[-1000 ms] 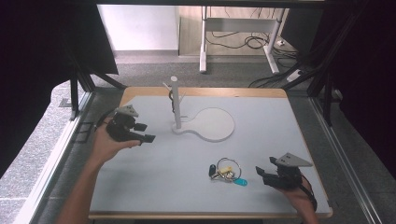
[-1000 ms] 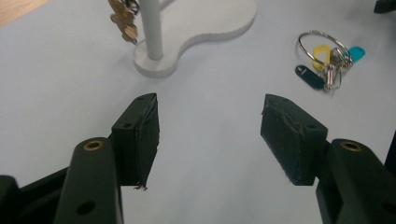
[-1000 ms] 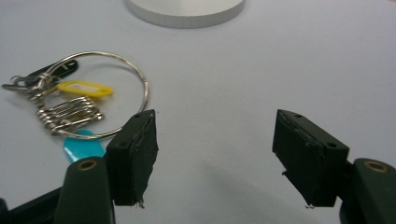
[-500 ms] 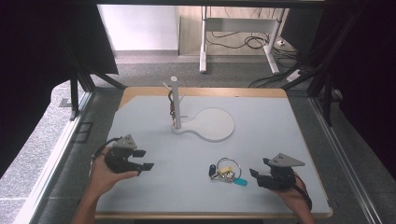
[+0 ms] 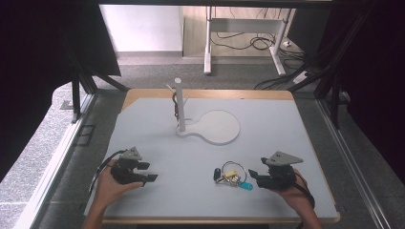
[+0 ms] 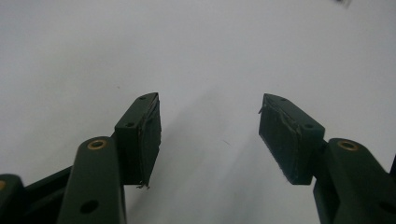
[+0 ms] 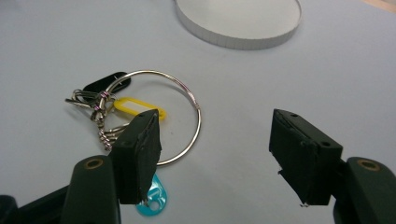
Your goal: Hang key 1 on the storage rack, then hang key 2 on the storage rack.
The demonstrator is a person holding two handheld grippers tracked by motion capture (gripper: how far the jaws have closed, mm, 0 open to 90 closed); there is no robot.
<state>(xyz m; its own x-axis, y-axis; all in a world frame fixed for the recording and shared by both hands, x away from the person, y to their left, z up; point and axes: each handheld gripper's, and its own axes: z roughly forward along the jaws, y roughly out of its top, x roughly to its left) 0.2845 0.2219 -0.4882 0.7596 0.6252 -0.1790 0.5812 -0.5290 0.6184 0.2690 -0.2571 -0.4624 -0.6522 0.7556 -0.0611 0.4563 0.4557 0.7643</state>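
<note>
A key ring [image 5: 231, 172] with a yellow tag, a black fob and a blue tag [image 5: 246, 186] lies on the grey table mat [image 5: 286, 129] near the front. My right gripper [image 5: 255, 169] sits just right of it and is open. In the right gripper view its jaws [image 7: 215, 116] have just closed a little, nothing is between the pads, and the key ring [image 7: 133, 105] lies past the left jaw. My left gripper [image 5: 149, 171] hangs low over bare mat at the front left. It is open and empty [image 6: 210, 100], its jaws also having just narrowed slightly.
A white stand with an upright post [image 5: 178, 102] and a round flat base [image 5: 219, 126] occupies the middle back of the mat; something small hangs on the post. Its disc [image 7: 238, 18] lies beyond the keys. Black frame struts flank the table.
My left hand has come down and back toward the table's near edge. My right gripper has edged left toward the key ring. The keys and stand have not moved.
</note>
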